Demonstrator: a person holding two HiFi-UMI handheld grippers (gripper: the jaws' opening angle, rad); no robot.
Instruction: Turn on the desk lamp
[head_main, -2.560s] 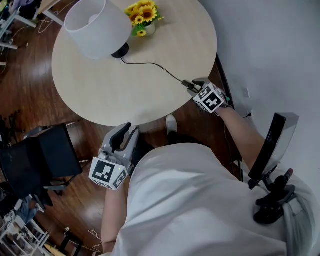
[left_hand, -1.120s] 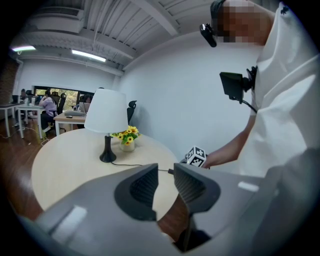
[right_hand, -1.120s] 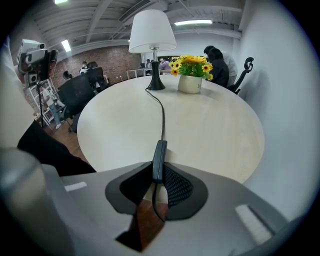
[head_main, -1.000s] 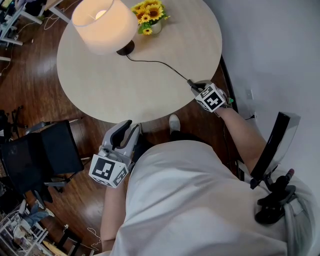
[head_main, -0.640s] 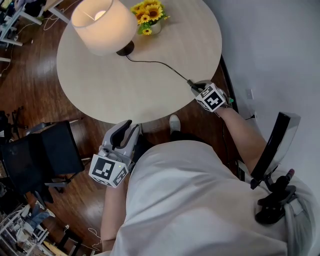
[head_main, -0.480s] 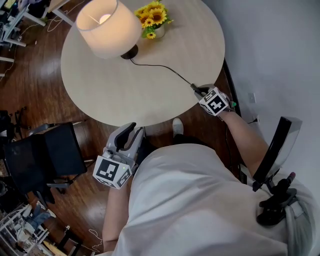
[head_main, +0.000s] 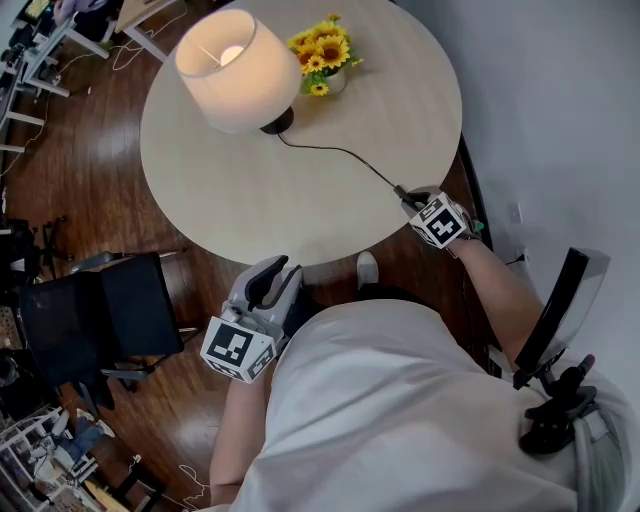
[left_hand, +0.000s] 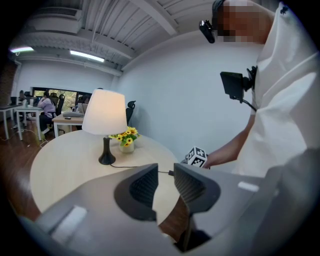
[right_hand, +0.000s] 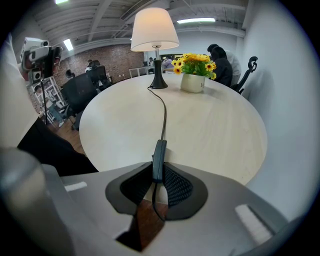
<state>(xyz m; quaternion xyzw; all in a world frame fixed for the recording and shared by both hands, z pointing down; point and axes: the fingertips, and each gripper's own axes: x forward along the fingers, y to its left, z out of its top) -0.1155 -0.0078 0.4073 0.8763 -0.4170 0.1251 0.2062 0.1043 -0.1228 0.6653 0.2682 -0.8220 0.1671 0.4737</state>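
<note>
The desk lamp (head_main: 240, 70) stands at the far side of the round table (head_main: 250, 200), its white shade glowing; it also shows in the left gripper view (left_hand: 104, 112) and the right gripper view (right_hand: 154, 29). Its black cord (head_main: 345, 152) runs to the table's near right edge. There my right gripper (head_main: 410, 198) is shut on the cord's inline switch (right_hand: 159, 159), which sits upright between the pads. My left gripper (head_main: 275, 280) hangs below the table's near edge, its jaws a little apart with nothing between them (left_hand: 165, 182).
A pot of sunflowers (head_main: 325, 55) stands beside the lamp. A black office chair (head_main: 100, 315) is at the left on the wooden floor. A white wall runs along the right, with a dark chair back (head_main: 560, 300) near it. Desks and people sit far off.
The lamp was dark 2.6 s ago and is lit now. My right gripper has stayed shut on the switch. The head view has shifted, so the table sits lower and more to the right.
</note>
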